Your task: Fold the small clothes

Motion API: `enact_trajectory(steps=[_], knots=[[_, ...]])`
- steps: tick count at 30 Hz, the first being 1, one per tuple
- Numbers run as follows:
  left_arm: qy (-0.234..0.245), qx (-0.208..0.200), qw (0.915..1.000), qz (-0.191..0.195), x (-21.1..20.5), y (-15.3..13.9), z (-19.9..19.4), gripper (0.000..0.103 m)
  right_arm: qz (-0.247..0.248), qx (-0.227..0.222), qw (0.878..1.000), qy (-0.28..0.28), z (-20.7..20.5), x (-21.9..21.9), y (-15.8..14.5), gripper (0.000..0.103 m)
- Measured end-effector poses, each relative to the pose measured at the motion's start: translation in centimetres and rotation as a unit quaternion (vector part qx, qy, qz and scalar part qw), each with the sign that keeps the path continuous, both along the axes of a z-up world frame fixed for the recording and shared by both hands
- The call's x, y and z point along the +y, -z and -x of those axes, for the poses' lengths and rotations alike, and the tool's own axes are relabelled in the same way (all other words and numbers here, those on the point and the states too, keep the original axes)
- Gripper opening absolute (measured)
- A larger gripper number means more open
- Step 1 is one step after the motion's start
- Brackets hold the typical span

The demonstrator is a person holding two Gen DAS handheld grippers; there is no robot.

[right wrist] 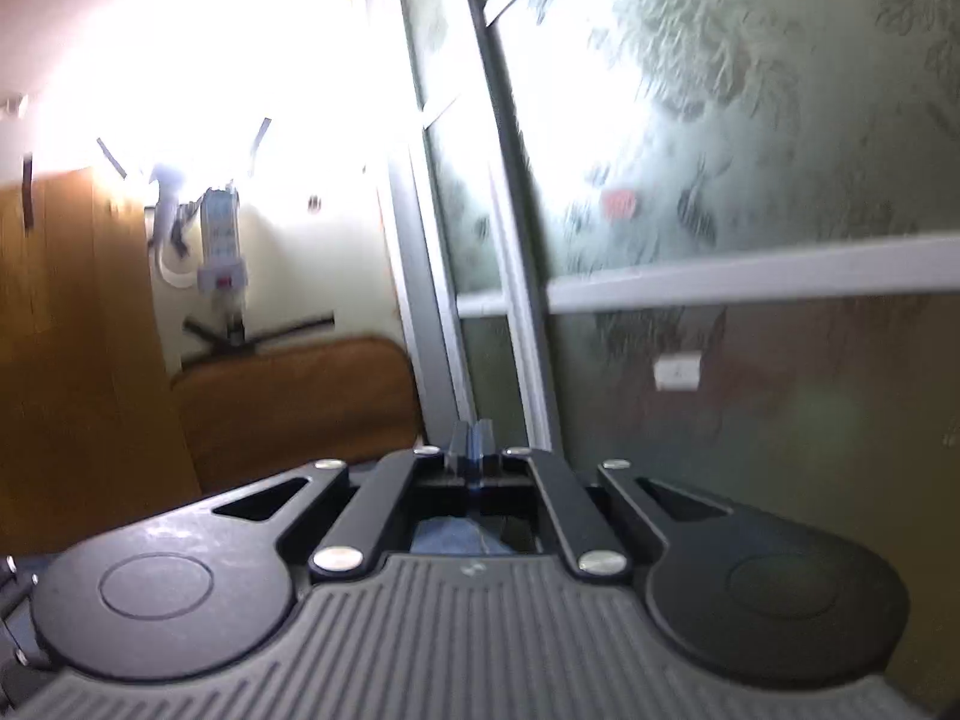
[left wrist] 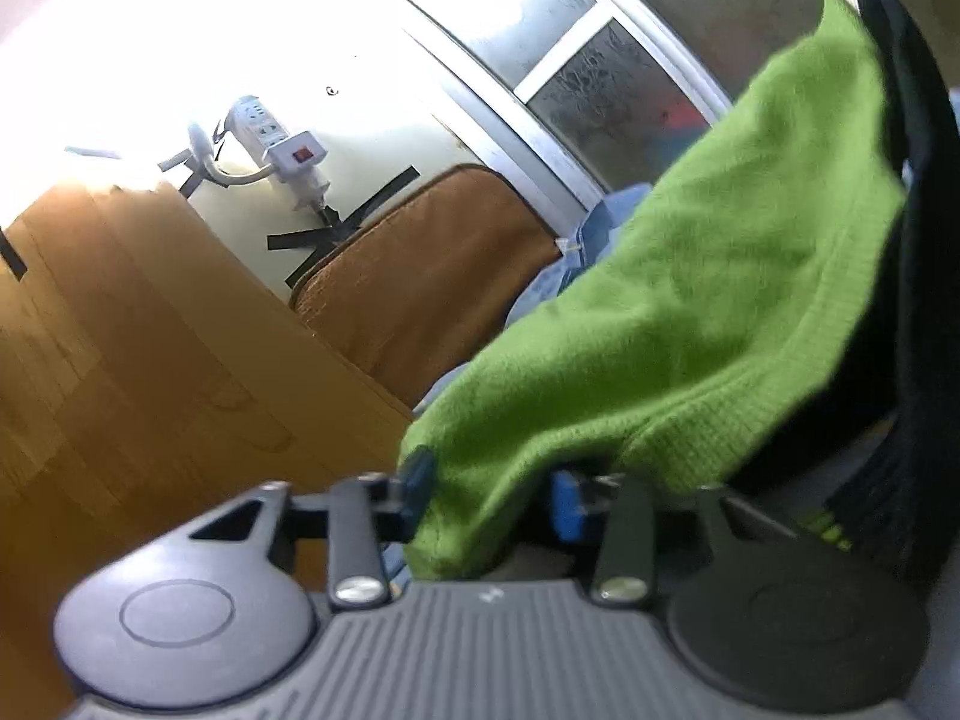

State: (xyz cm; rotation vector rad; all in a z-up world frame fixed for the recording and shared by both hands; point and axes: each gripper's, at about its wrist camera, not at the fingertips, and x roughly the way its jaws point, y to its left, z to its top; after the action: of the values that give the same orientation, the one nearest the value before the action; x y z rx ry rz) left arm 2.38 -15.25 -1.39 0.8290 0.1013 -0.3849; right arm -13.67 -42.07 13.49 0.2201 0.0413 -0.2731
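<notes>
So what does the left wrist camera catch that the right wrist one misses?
Only the left wrist view shows the bright green knitted sock, pinched in the left tongs, with a black garment beside it. Only the right wrist view shows the right tongs, shut on nothing. Both share the white power strip taped to the wall, the brown padded cushion and the frosted patterned glass panels.

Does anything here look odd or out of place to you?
Yes. A power strip hangs on the wall, stuck there with crossed strips of black tape instead of a proper mount. Also, the green sock is not lying flat: it hangs stretched from the left gripper, beside a black sock.
</notes>
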Motion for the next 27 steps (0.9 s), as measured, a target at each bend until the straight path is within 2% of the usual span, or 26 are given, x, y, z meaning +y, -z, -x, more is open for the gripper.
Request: enact_trajectory(steps=[1, 3, 6, 8, 9, 10, 14, 18, 21, 22, 23, 25, 26, 27], knots=[[-0.003, 0.004, 1.0000, -0.002, 0.0, 0.1, -0.2, 0.010, -0.005, 0.002, 1.000, -0.014, 0.0, -0.2, -0.3, 0.003], [-0.006, -0.006, 0.9999, 0.009, 0.2, -0.2, -0.2, 0.009, 0.000, 0.020, 0.998, -0.059, -0.3, 0.2, -0.1, 0.003], [-0.007, -0.038, 0.9988, 0.030, 0.5, -1.5, 0.4, 0.009, 0.050, 0.065, 0.991, -0.104, -0.8, 2.1, 1.7, 0.011], [-0.006, -0.050, 0.9979, 0.042, 0.6, -2.4, 0.6, 0.009, 0.101, 0.096, 0.982, -0.125, -1.0, 3.8, 3.4, 0.032], [-0.005, -0.054, 0.9975, 0.046, 0.7, -2.9, 0.7, 0.009, 0.130, 0.112, 0.976, -0.131, -1.0, 4.6, 4.2, 0.052], [-0.004, -0.056, 0.9972, 0.050, 0.8, -3.4, 0.7, 0.009, 0.155, 0.122, 0.971, -0.132, -1.0, 5.2, 5.0, 0.061], [-0.008, -0.048, 0.9953, 0.084, 1.1, -5.5, 0.3, 0.009, 0.235, 0.164, 0.950, -0.122, -1.1, 6.9, 7.0, 0.064], [-0.009, -0.020, 0.9913, 0.129, 1.7, -8.0, -0.7, 0.009, 0.326, 0.190, 0.915, -0.139, -0.1, 8.8, 8.5, 0.077], [-0.015, 0.001, 0.9872, 0.159, 2.0, -9.4, -1.8, 0.009, 0.398, 0.202, 0.885, -0.132, 0.1, 9.7, 10.0, 0.077], [-0.019, 0.008, 0.9855, 0.168, 2.1, -9.8, -2.1, 0.009, 0.408, 0.203, 0.881, -0.129, 0.1, 9.7, 10.3, 0.078], [-0.021, 0.012, 0.9839, 0.177, 2.2, -10.1, -2.3, 0.009, 0.412, 0.204, 0.880, -0.121, -0.2, 9.7, 10.3, 0.078], [-0.022, 0.010, 0.9817, 0.189, 2.4, -10.5, -2.3, 0.009, 0.404, 0.201, 0.887, -0.101, -1.3, 9.3, 10.0, 0.074], [-0.022, 0.004, 0.9810, 0.193, 2.5, -10.6, -2.1, 0.009, 0.394, 0.195, 0.893, -0.101, -1.9, 9.1, 9.7, 0.067], [-0.021, -0.004, 0.9800, 0.198, 2.7, -10.8, -1.7, 0.009, 0.384, 0.189, 0.898, -0.103, -2.3, 8.8, 9.4, 0.030]])
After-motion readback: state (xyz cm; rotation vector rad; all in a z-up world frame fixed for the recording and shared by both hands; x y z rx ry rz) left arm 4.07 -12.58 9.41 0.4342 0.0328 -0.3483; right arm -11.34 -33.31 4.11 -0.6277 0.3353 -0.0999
